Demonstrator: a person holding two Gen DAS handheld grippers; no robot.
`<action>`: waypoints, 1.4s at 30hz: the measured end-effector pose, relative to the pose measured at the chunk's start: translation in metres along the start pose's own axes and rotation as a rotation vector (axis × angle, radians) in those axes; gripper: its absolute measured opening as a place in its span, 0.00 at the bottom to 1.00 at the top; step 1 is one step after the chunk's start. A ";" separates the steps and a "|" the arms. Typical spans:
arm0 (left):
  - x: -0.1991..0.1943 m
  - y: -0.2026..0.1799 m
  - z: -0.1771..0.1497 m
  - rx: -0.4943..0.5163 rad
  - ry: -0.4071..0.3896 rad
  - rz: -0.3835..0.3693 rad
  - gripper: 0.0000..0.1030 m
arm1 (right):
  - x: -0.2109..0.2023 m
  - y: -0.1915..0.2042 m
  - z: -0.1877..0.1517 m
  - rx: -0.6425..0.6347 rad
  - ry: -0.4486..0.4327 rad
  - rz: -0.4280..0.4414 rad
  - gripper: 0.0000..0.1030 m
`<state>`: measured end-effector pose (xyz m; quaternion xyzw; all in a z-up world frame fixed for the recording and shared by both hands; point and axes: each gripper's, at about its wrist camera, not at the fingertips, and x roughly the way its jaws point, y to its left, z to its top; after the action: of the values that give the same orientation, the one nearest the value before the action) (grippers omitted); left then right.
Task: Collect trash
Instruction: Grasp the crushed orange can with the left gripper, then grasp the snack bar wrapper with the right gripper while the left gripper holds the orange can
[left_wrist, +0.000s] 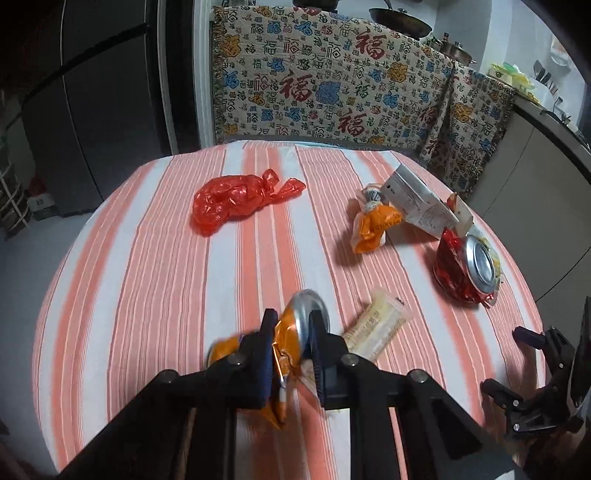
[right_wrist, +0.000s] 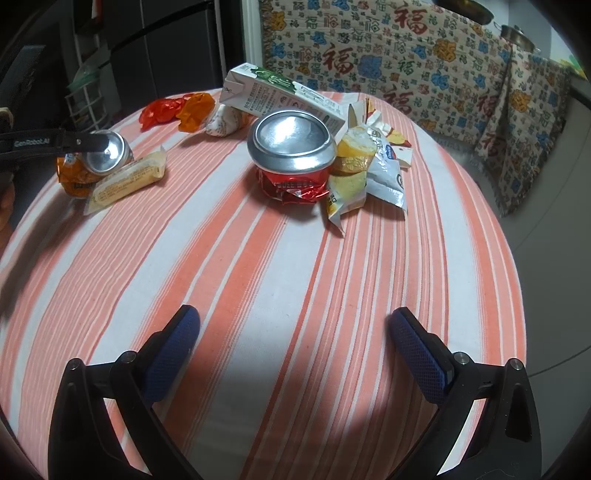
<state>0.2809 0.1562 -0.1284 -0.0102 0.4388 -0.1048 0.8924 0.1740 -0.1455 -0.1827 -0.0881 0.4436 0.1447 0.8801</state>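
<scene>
My left gripper (left_wrist: 293, 332) is shut on a crushed orange can (left_wrist: 308, 312), its silver end pointing away from me, low over the striped tablecloth (left_wrist: 147, 277). A pale yellow snack wrapper (left_wrist: 376, 328) lies just right of the can. In the right wrist view the same orange can (right_wrist: 96, 158) sits at the far left under a black finger. My right gripper (right_wrist: 295, 332) stands open over bare cloth, nothing between its fingers. Beyond it are a crushed red can (right_wrist: 291, 147), a milk carton (right_wrist: 280, 96) and snack bags (right_wrist: 369, 166).
A red plastic bag (left_wrist: 236, 203) and an orange wrapper (left_wrist: 373, 229) lie further back on the round table. A patterned blanket (left_wrist: 332, 85) hangs behind it. A dark fridge (left_wrist: 92, 110) stands at the left, a kitchen counter (left_wrist: 546, 122) at the right.
</scene>
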 end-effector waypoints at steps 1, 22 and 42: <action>-0.004 -0.001 -0.003 0.008 -0.010 0.013 0.15 | 0.000 0.001 0.000 -0.001 0.000 0.000 1.00; -0.091 0.037 -0.079 -0.145 -0.189 0.113 0.13 | -0.006 0.029 0.010 0.059 0.028 0.067 0.99; -0.093 0.050 -0.090 -0.216 -0.188 0.054 0.13 | 0.043 0.133 0.075 0.008 -0.009 -0.009 0.43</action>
<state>0.1644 0.2303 -0.1166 -0.1043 0.3621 -0.0314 0.9257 0.2105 0.0090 -0.1762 -0.0859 0.4399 0.1394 0.8830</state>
